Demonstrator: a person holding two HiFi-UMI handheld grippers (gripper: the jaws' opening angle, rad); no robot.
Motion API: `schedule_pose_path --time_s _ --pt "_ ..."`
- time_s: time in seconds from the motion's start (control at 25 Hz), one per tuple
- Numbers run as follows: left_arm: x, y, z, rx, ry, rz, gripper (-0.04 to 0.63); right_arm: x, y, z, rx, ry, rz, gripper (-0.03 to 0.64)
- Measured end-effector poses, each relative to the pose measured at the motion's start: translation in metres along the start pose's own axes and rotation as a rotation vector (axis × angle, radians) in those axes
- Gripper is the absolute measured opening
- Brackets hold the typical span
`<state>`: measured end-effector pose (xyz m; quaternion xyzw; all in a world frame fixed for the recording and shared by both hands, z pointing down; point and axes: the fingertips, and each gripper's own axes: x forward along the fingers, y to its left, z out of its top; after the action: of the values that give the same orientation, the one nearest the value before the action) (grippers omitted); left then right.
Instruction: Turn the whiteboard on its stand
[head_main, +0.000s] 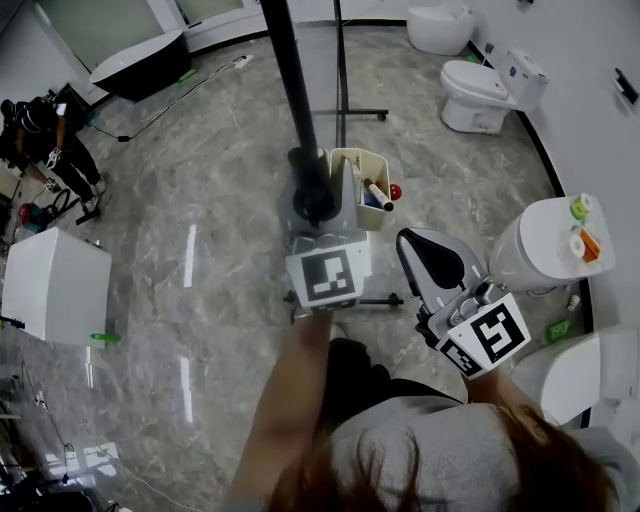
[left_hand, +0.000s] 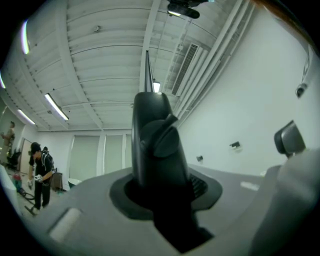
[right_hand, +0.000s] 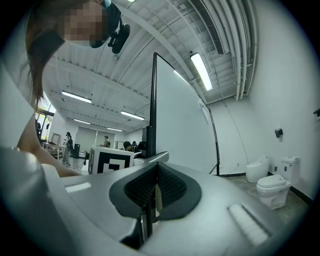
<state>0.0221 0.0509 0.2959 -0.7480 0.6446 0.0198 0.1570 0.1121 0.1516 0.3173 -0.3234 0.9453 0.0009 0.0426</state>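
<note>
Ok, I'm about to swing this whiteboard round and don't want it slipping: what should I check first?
1. Left gripper around the whiteboard frame: ok, the black frame stands between its jaws.
2. Left grip tight: cannot tell.
3. Right gripper helping: not ok, shut, empty, short of the frame.
4. Marker caddy beside the frame secure: cannot tell.
5. Toilet clear of the swing: cannot tell.

Far right, a white toilet; far left, a black bathtub and a person in dark clothes; left, a white box.
</note>
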Motion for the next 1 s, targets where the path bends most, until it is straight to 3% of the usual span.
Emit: schedule_pose_path --time_s 0.6,1.0 --pt "-0.056 -0.022 0.023 0.0 -0.024 -0.021 0.137 -0.015 0.027 0.024 -0.018 -0.024 0.006 0.005" --pt "-0.097 -0.049 0.041 0.009 -0.015 -0.075 0.147 -0.044 0.054 0.028 0.026 -0.027 -0.116 0.006"
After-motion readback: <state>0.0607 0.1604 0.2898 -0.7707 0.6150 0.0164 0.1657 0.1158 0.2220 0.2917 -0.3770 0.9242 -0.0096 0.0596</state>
